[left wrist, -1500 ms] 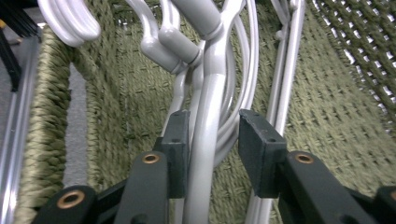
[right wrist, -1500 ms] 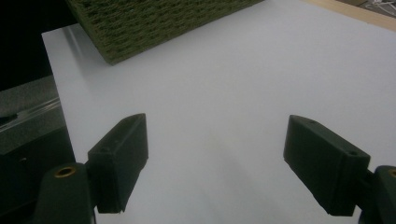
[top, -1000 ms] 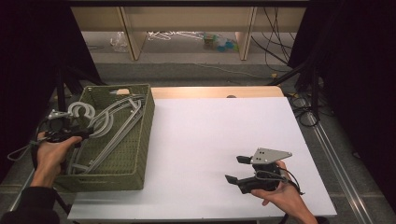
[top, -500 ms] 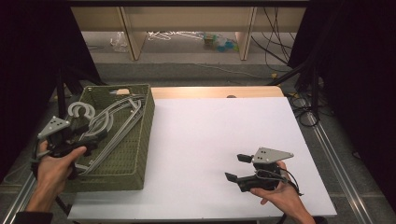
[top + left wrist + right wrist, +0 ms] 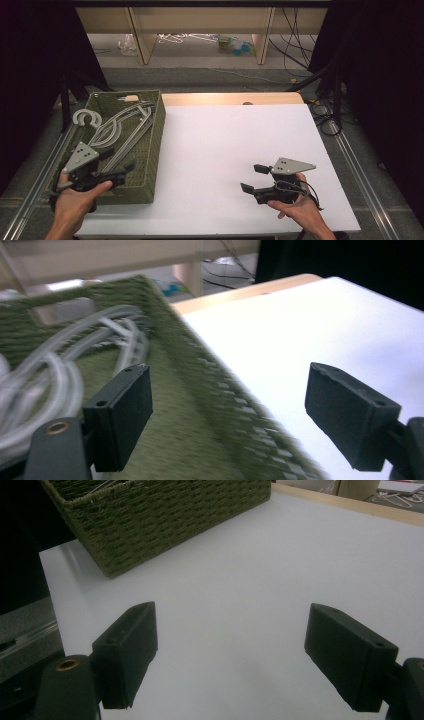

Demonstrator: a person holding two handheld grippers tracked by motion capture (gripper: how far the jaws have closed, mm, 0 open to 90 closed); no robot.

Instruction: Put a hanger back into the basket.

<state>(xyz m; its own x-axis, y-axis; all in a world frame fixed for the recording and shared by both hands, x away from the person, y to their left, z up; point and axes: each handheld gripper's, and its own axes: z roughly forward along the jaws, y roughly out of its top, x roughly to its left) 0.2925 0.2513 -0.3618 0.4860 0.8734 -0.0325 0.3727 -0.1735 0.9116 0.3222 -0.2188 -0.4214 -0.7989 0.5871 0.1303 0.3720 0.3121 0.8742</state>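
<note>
A green woven basket (image 5: 154, 145) stands on the left of the white table (image 5: 235, 145) and holds several grey plastic hangers (image 5: 117, 130). A hand holds my left gripper (image 5: 124, 171) over the basket's near end, pointing right. It is open and empty. In the left gripper view, which is blurred, its jaws straddle the basket's wall (image 5: 200, 390), with the hangers (image 5: 60, 375) to the left. My right gripper (image 5: 253, 178) rests low over the table at the near right, open with nothing between the jaws. In the right gripper view it (image 5: 230, 655) faces the basket (image 5: 165, 515) across bare tabletop (image 5: 250, 570).
A wooden strip (image 5: 230, 98) borders the table's far edge. Beyond it stand pale shelf legs (image 5: 141, 40) with clutter on the floor. Cables (image 5: 325, 107) and a stand sit off the right edge. Metal rails (image 5: 360, 180) run along both sides.
My left gripper has come from the basket's left side to its near end and turned to point right. The right gripper has barely moved.
</note>
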